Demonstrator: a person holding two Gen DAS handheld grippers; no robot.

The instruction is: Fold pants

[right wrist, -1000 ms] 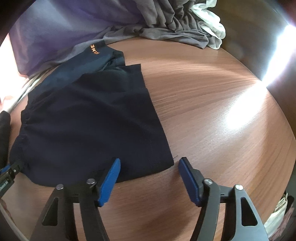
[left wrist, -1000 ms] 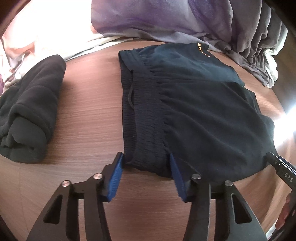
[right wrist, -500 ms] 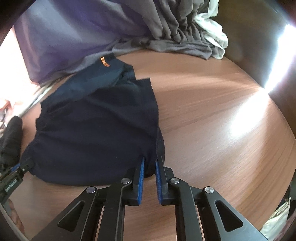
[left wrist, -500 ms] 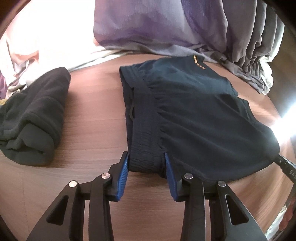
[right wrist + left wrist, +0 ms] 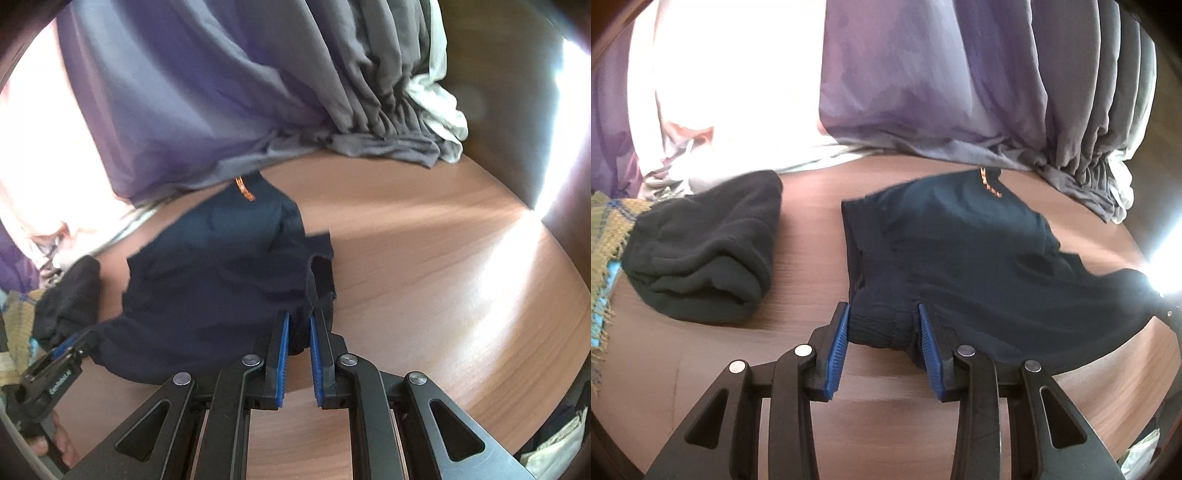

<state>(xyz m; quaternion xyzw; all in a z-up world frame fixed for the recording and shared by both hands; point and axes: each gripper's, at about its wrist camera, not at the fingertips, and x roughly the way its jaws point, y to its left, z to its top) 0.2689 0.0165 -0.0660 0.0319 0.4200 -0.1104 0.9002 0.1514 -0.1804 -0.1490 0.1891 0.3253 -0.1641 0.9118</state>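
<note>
The dark navy pants [image 5: 979, 258] with a small orange logo [image 5: 990, 182] lie on the wooden table [image 5: 812, 229]. My left gripper [image 5: 882, 314] is shut on the bunched elastic waistband at the near left corner. My right gripper [image 5: 298, 317] is shut on the near hem corner of the pants [image 5: 221, 280]. Both near corners are raised off the table and the cloth sags between them. The far edge with the logo [image 5: 245, 190] rests near the curtain. The left gripper also shows in the right wrist view [image 5: 74, 343].
A folded black fleece garment [image 5: 709, 251] lies left of the pants. A yellow and blue plaid cloth [image 5: 605, 258] is at the far left. Purple and grey curtains [image 5: 960, 81] hang behind the table, with a white cloth [image 5: 439, 107] at the right.
Both grippers closed on the near edge of the pants, left on the waistband, right on the hem corner. They have lifted the edge and moved it towards the curtain.
</note>
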